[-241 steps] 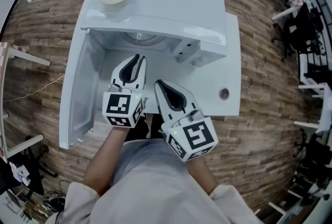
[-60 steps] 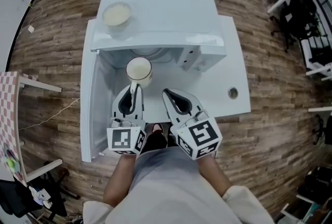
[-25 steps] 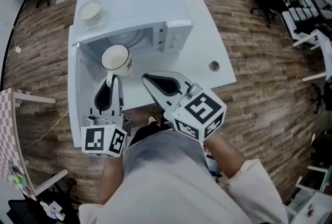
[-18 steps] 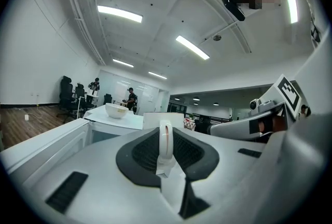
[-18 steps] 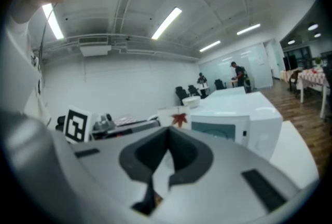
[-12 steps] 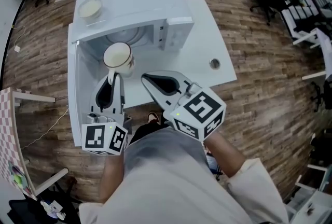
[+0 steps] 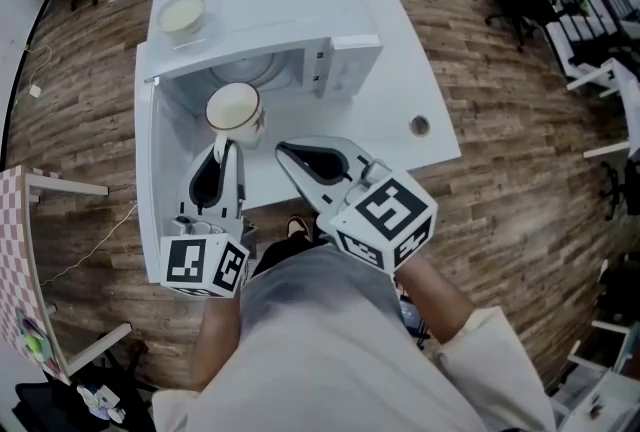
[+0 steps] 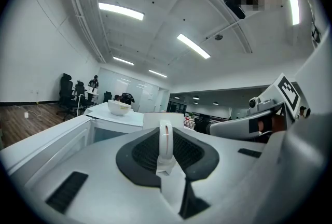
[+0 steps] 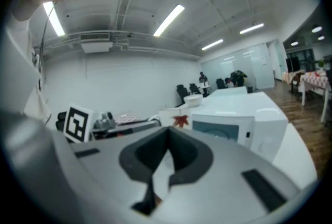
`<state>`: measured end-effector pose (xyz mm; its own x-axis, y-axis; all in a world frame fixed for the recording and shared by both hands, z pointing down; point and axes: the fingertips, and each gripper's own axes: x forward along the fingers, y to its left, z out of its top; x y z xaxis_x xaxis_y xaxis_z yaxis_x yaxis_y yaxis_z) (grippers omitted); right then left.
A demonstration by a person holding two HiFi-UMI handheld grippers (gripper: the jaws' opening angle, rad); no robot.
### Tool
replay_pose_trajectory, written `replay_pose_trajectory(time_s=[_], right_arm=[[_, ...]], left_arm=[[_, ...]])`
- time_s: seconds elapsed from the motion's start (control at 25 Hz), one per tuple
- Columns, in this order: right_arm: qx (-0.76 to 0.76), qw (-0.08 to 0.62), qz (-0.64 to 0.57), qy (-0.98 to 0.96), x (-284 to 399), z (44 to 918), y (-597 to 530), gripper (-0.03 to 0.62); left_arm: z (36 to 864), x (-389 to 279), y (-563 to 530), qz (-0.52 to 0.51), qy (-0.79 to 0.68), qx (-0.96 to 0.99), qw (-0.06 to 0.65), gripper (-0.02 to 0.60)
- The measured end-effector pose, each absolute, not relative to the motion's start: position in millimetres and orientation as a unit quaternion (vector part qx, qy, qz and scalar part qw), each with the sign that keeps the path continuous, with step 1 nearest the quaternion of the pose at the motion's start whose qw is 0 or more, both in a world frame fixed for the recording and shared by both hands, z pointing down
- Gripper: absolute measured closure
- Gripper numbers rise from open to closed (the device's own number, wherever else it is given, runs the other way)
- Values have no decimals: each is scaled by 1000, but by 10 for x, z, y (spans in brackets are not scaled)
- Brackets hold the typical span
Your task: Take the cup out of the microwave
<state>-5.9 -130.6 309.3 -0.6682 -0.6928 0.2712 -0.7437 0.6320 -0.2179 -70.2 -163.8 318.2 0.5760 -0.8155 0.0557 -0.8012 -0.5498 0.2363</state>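
Observation:
A white cup [image 7: 232, 110] with a red leaf print hangs just in front of the open white microwave [image 7: 290, 15], over the table. My left gripper [image 7: 226, 146] is shut on its handle [image 8: 165, 137], which stands upright between the jaws. In the right gripper view the cup [image 9: 176, 119] shows beside the microwave [image 9: 236, 124]. My right gripper [image 7: 284, 152] hovers to the right of the cup, shut with nothing in it, tips apart from the cup.
The microwave door [image 7: 150, 170] stands swung open at the left. A white bowl [image 7: 182, 14] sits on top of the microwave. The glass turntable [image 7: 250, 75] shows inside. The white table [image 7: 405, 70] has a round cable hole [image 7: 419, 126]. Office chairs stand further right.
Since the earliest frame the left gripper has taken the cup by its handle and drawn it out of the microwave. Over the last second both grippers have hardly moved.

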Motion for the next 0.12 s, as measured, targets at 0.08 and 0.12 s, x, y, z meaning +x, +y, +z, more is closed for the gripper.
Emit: replay_pose_trajectory(time_s=[0.08, 0.12], right_arm=[[398, 92, 144, -901, -80, 3100, -1310, 572], [398, 97, 138, -902, -88, 3103, -1311, 572]], left_arm=[[3199, -707, -1644, -29, -459, 880, 120, 517], [3207, -707, -1646, -28, -458, 880, 121, 517]])
